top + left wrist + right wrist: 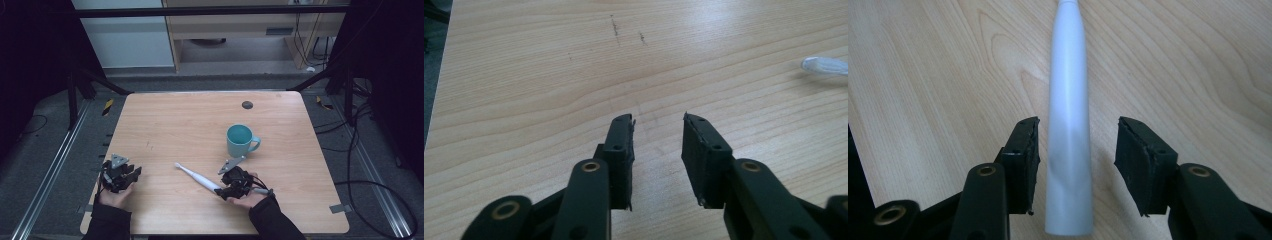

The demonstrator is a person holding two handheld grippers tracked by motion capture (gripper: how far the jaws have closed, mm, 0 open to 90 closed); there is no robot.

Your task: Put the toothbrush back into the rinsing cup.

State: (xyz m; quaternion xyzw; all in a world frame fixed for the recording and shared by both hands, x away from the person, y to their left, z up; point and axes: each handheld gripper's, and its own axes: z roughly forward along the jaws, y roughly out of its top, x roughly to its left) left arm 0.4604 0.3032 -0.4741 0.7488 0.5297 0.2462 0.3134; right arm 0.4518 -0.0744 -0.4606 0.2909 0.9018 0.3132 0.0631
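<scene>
High view: wooden worktop point(200, 125) w/ a teal mug point(240, 140) standing upright right of centre, handle to the right. A white toothbrush point(197, 177) lies flat in front of the mug, head toward the left, thick end at the right claw point(226, 192). The right claw sits at the near edge, held in a hand w/ a dark sleeve, just in front of the mug but apart from it. The left claw point(131, 176) rests near the left edge of the worktop, well apart from the toothbrush. Left gripper view: left claw point(657, 150) is parted, bare wood between the pads, nothing held; the toothbrush tip point(824, 65) shows far off at the right edge. Right gripper view: right claw point(1077, 155) is parted too, w/ the toothbrush handle point(1068, 125) lying between the pads along the claw's line; gaps show on both sides, so the pads aren't pressing on it. Handle rests on the worktop.
</scene>
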